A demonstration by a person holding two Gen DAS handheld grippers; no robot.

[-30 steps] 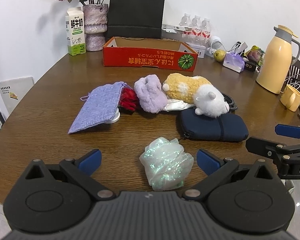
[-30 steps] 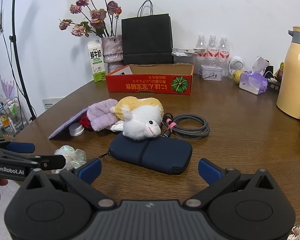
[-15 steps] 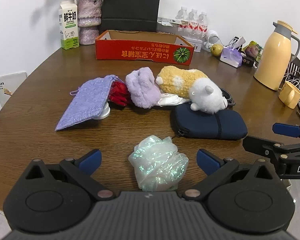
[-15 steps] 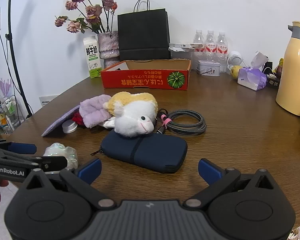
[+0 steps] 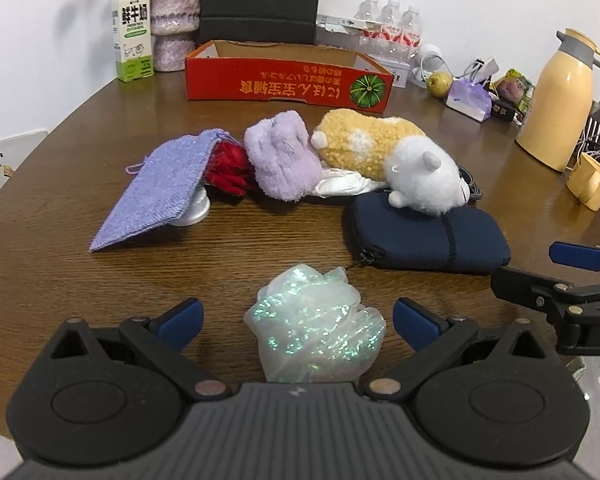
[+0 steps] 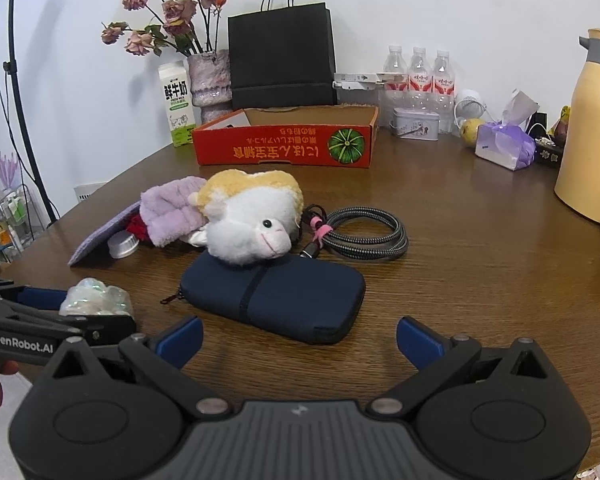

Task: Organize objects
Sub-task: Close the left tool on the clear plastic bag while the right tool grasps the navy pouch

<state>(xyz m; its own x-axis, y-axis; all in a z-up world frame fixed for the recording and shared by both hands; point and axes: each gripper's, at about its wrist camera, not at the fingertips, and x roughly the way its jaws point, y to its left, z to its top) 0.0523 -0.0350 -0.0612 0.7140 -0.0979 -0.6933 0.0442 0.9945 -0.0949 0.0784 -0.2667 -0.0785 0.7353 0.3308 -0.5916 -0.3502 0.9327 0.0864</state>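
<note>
The shiny bag (image 5: 316, 324) now sits right between the left gripper's (image 5: 296, 318) wide-open fingers, closer than before, ready to be grabbed. The right gripper (image 6: 298, 334) waits open, the dark pouch (image 6: 274, 300) just ahead.

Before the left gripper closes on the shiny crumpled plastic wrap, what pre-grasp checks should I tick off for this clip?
1. Left gripper open: ok.
2. Iridescent crumpled plastic wrap centred between its fingers: ok.
3. Wrap apart from the navy zip pouch: ok.
4. Right gripper open and holding nothing: ok.
5. Red cardboard box open on top: ok; free room inside: cannot tell.
6. Fingers low enough to grip: cannot tell.
</note>
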